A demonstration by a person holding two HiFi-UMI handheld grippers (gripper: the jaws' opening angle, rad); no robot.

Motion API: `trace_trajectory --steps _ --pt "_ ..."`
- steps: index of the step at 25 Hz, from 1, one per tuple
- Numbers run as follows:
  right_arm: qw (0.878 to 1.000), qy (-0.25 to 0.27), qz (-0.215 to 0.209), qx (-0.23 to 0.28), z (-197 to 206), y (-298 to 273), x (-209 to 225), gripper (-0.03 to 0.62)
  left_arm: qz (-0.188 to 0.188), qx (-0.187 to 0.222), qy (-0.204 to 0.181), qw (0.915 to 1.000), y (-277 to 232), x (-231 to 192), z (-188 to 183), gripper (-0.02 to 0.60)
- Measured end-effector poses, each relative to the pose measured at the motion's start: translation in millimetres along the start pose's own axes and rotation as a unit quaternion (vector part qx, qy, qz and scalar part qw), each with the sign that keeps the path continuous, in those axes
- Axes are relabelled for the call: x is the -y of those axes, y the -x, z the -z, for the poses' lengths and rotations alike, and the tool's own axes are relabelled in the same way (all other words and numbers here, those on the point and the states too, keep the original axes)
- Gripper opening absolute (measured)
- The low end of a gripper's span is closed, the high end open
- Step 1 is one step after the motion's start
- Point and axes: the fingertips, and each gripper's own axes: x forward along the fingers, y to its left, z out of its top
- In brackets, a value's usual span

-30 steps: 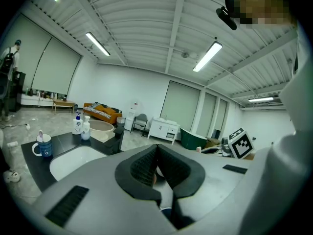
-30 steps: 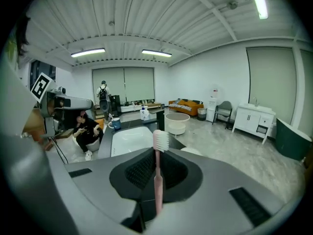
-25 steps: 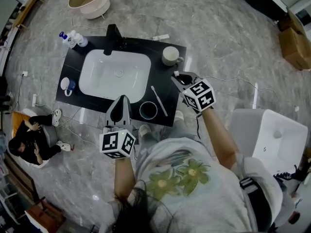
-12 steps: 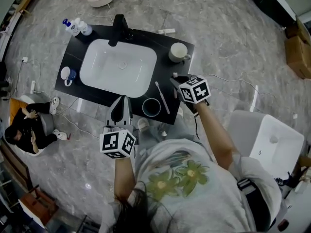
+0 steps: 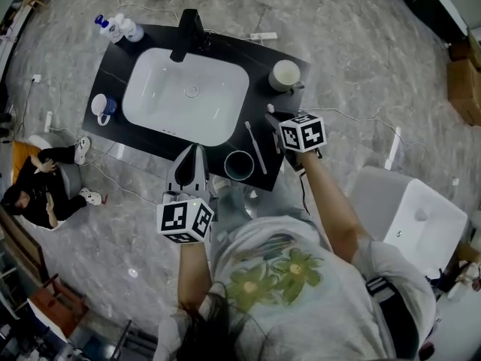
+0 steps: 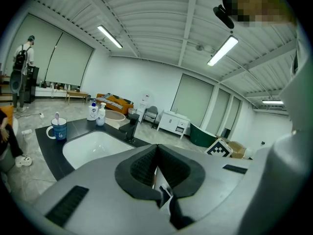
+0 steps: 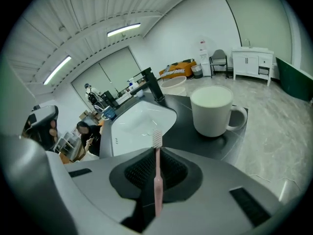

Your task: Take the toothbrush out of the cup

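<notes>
Head view: a black counter (image 5: 259,57) carries a white sink (image 5: 134,115), with a white cup (image 5: 285,74) at its far right corner, a blue mug (image 5: 102,109) on the left and a dark cup (image 5: 239,165) at the near edge. A slim pale stick (image 5: 255,147) lies flat just right of the dark cup; I cannot tell what it is. The right gripper (image 5: 274,119) hangs over the counter's right side, near the white cup but apart from it. The left gripper (image 5: 192,153) hovers at the near edge.

Left gripper view: the pads meet with nothing between them. The blue mug stands far left with a brush upright in it.

Right gripper view: the jaws are clamped on a pink toothbrush (image 7: 157,180). Its handle runs between the pads and its bristle head juts past the tips. The brush is clear of the white cup, which stands to the right beyond it.

The toothbrush looks light, thin and stiff, with a smooth handle that could swivel or slip in a loose pinch. The handle's middle is probably the best hold, away from the bristles. It looks already out of any cup.
</notes>
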Motion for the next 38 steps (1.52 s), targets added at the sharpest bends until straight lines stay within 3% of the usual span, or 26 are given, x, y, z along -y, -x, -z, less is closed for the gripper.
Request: trace_trajectory --steps 12,26,34,38 --pt "0.999 -0.024 0.013 -0.04 9 -57 25 0.055 -0.008 -0.039 0.021 0.999 -22 -20 27 0.018" --pt "0.998 -0.033 0.026 -0.057 16 -74 39 0.057 0.001 -0.056 0.025 0.9981 -40 -24 38 0.018" --pt "0.999 -0.027 0.027 -0.032 3 -58 37 0.058 0.014 -0.051 0.014 0.9985 -41 -12 32 0.018" --pt "0.999 -0.018 0.033 0.016 -22 -28 33 0.058 0.024 -0.042 0.005 0.9988 -39 -2 23 0.018"
